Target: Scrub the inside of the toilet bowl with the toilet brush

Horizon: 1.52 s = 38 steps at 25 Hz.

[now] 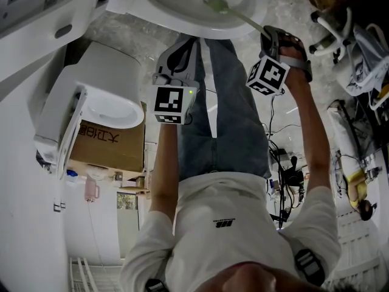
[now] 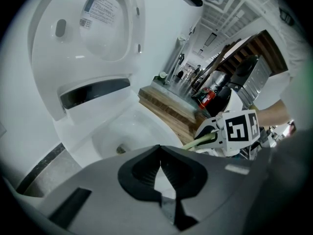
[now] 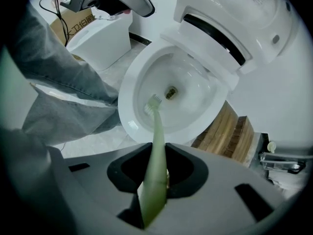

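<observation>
The white toilet bowl (image 1: 200, 11) (image 2: 122, 131) (image 3: 181, 89) stands open with its lid (image 3: 244, 13) raised. A pale green toilet brush (image 3: 155, 146) runs from my right gripper (image 3: 155, 180) (image 1: 267, 34) down into the bowl. Its bristle head (image 3: 152, 103) (image 1: 216, 5) rests on the inner wall near the rim, left of the drain hole (image 3: 171, 93). The right gripper is shut on the brush handle. My left gripper (image 2: 159, 163) (image 1: 176, 56) hovers just short of the bowl's front rim, shut with nothing in it.
A second white toilet (image 1: 103, 96) sits on a cardboard box (image 1: 112, 145) to the left. A wooden pallet (image 3: 225, 131) lies beside the bowl. The person's jeans-clad legs (image 1: 225, 108) stand before it. Cables (image 1: 285, 163) and white frames (image 1: 358, 53) clutter the right.
</observation>
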Available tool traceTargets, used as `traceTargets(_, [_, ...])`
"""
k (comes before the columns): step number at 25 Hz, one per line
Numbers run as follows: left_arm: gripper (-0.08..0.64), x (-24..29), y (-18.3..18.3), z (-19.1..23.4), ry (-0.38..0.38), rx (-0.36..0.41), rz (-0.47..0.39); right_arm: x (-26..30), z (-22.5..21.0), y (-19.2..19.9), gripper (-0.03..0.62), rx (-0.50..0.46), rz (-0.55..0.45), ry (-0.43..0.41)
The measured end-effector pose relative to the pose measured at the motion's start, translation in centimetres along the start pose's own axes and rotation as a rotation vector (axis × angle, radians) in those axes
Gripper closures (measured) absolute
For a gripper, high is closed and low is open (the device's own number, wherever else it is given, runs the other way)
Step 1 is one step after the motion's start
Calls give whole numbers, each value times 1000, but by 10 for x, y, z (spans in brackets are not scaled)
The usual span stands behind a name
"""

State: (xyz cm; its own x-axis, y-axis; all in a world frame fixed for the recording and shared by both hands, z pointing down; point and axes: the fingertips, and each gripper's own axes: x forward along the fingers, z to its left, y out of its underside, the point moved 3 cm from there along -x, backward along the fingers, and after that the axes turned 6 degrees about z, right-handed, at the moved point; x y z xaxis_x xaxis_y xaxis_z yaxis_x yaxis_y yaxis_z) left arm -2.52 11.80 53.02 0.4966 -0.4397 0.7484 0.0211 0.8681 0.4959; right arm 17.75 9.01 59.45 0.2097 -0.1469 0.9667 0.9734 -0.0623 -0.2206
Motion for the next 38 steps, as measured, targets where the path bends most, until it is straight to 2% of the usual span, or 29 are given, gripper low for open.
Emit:
traceTargets(18, [549,15,-12,23,2,4,15,34,-16,-37,515,76,27,-41])
traceTargets(30, [549,17,-14,47,-13,-7,19,62,-38,-61,517,69,77,-8])
traceTargets(38, [549,20,-21,51,-12,0,10,81,-51,-77,518,105,93,-5])
